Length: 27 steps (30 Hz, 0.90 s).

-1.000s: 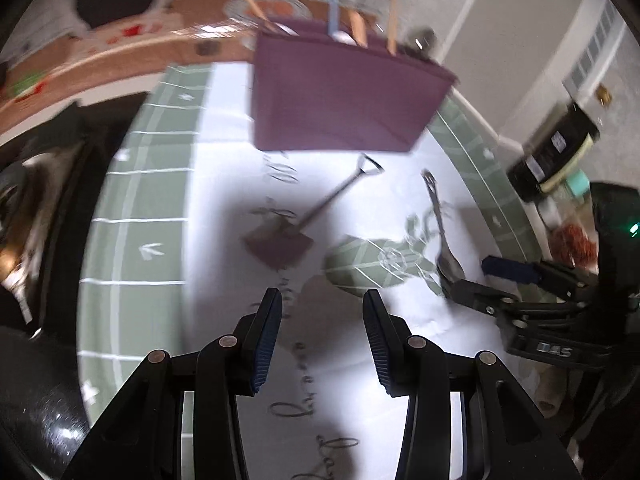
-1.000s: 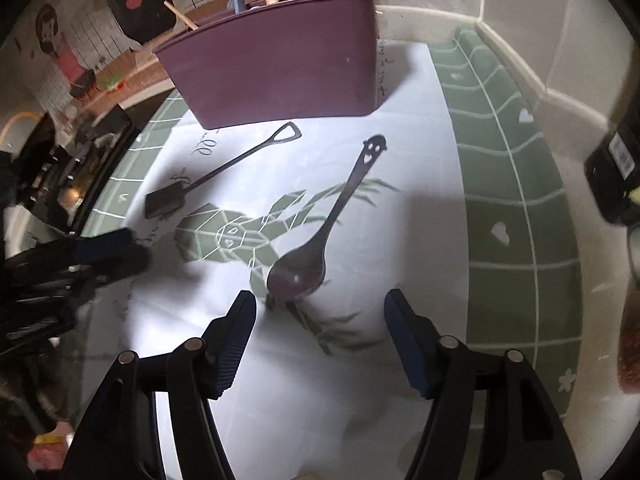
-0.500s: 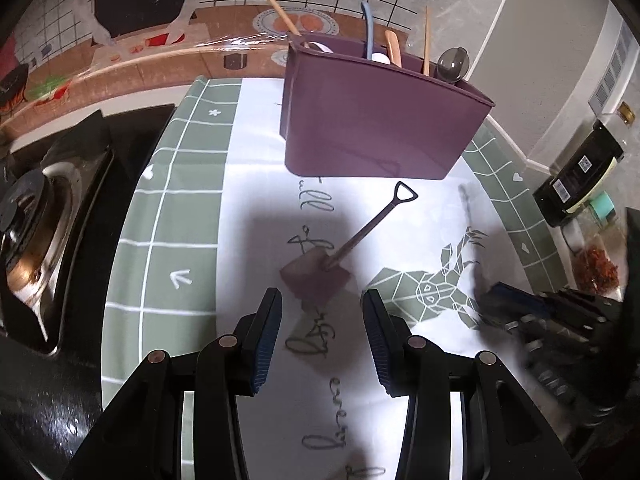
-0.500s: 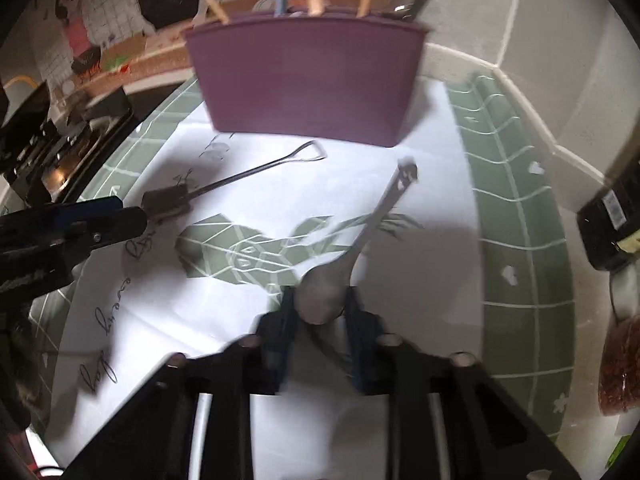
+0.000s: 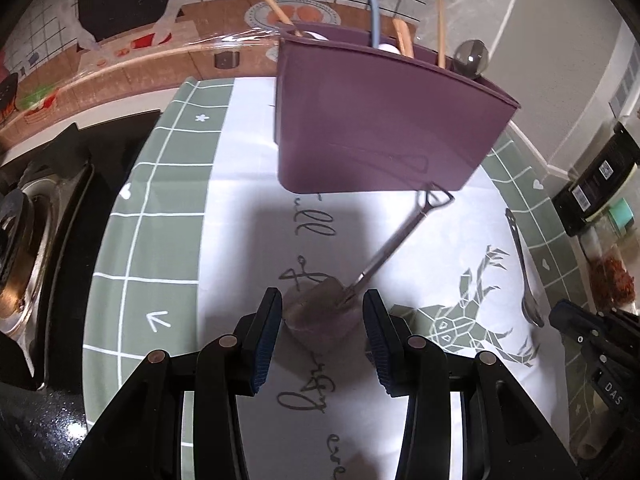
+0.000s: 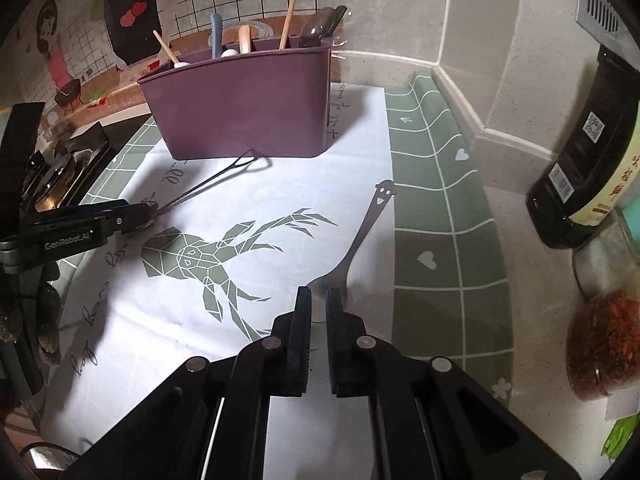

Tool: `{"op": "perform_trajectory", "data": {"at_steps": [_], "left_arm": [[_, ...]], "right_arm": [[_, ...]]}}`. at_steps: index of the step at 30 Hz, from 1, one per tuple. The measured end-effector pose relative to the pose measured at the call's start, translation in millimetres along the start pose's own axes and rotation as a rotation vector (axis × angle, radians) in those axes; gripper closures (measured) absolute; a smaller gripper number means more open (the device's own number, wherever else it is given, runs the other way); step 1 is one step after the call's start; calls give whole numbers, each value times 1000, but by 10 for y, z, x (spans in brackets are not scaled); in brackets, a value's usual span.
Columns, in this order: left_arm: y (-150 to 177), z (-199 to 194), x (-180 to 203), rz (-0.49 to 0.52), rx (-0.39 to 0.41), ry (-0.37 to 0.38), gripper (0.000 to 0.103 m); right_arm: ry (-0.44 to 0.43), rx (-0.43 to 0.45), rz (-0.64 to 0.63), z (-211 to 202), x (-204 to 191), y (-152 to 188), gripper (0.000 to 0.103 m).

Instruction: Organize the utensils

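Observation:
A purple utensil holder with several utensils in it stands at the back of the mat. A shovel-shaped metal spoon lies in front of it. Its flat blade sits between the fingers of my open left gripper, and the pads stand beside it. My right gripper is shut on the bowl of a metal spoon, whose smiley-face handle points away. In the left wrist view that spoon and the right gripper show at the right edge. The left gripper shows at the left of the right wrist view.
A green and white printed mat covers the counter. A gas stove lies off the mat's left edge. To the right stand a dark bottle and a jar of red flakes. The tiled wall rises behind the holder.
My right gripper went from open around the spoon's bowl to shut on it. My left gripper moved forward until the shovel spoon's blade lay between its fingers.

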State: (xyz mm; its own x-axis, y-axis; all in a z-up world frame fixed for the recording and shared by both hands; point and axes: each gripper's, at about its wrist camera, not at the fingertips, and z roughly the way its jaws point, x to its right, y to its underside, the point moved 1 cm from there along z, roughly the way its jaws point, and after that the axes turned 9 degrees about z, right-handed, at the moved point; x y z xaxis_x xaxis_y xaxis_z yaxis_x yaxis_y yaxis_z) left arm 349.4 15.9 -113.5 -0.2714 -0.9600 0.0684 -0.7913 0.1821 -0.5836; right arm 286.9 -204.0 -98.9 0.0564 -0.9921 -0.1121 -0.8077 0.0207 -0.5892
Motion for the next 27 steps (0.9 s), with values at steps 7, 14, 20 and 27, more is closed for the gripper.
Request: {"op": "perform_trajectory", "data": {"at_steps": [7,14,20,27], "left_arm": [[104,-98,271,48,-17,105,60],[227,-357,416,80,13,162,60],[242,-467,277,69,21,129,60],[247,-426,192,87,-1,108,60]], "right_arm": [[-107,-25,68,-30,135,-21,94],[-152,-94,287,199,594,-135,86],[-143,-110,313,406,557,-324,86],[-72,-103,198,709,187,-738,82]]}}
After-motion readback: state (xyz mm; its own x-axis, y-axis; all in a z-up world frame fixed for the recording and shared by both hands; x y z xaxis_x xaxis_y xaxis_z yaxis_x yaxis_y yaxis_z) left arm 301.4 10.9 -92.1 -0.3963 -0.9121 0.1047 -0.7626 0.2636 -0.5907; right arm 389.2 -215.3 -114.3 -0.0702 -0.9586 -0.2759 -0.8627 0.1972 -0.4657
